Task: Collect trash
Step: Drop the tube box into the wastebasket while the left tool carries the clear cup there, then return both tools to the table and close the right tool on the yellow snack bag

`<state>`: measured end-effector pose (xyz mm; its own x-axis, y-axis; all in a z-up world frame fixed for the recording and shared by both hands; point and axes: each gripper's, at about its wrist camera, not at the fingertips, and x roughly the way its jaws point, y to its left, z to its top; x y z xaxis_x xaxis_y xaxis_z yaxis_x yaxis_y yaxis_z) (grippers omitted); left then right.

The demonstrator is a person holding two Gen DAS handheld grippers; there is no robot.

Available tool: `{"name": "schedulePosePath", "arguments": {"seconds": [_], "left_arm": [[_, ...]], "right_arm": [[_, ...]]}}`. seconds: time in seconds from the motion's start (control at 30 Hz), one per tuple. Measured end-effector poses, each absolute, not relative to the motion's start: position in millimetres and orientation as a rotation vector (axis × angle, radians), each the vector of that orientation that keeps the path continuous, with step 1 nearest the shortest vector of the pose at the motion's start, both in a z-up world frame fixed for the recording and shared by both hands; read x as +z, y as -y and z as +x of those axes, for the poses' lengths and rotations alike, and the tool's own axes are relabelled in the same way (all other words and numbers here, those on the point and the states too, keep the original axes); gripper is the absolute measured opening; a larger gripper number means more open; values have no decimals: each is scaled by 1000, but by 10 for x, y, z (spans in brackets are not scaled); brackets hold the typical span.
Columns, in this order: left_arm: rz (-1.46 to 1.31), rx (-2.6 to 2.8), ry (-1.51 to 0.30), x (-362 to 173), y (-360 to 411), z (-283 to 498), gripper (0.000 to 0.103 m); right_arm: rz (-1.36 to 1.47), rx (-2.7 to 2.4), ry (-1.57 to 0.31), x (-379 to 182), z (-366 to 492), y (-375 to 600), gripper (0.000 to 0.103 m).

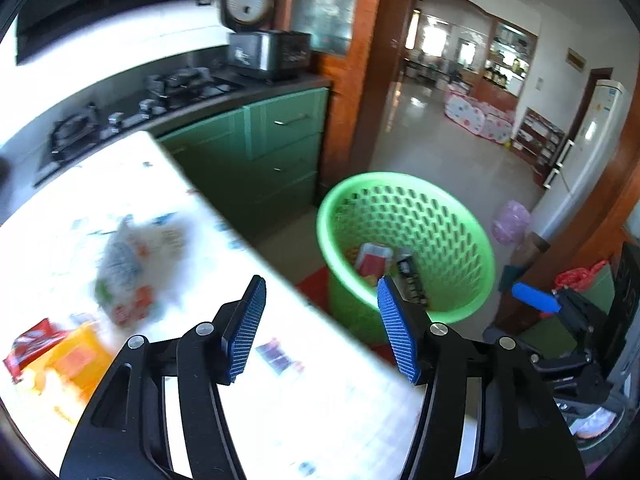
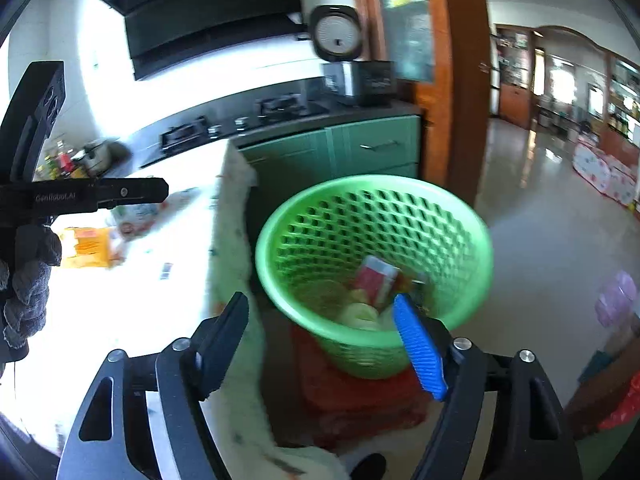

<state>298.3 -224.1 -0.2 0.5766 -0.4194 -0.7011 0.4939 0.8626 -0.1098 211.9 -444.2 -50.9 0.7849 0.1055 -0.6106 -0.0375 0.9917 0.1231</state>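
A green perforated basket (image 1: 408, 240) stands on the floor beside the white table (image 1: 280, 400); it also shows in the right wrist view (image 2: 372, 256). Inside it lie a red-and-white packet (image 2: 376, 282), a dark wrapper (image 1: 412, 280) and other scraps. On the table lie a clear plastic bag (image 1: 132, 264), an orange packet (image 1: 76, 360) and a red wrapper (image 1: 28, 344). My left gripper (image 1: 322, 332) is open and empty over the table's edge. My right gripper (image 2: 324, 344) is open and empty above the basket's near side.
A green cabinet (image 1: 272, 148) with a stove (image 1: 132, 112) and a rice cooker (image 1: 260, 36) stands behind the table. A red mat (image 2: 352, 404) lies under the basket. A doorway opens to a tiled room (image 1: 440, 136) on the right.
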Motion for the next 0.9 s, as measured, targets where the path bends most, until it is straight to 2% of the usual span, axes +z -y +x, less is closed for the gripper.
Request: {"name": "schedulePosePath", "arguments": {"seconds": [0.2, 0.57, 0.9], "left_arm": [[54, -424, -767, 123, 1506, 2839, 60], [-57, -200, -733, 258, 90, 2706, 70], [-126, -89, -737, 236, -618, 2653, 74]], "right_arm": [[71, 189, -665, -421, 2199, 3902, 79], [35, 401, -688, -260, 2417, 2931, 88], [28, 562, -739, -274, 2693, 2133, 92]]}}
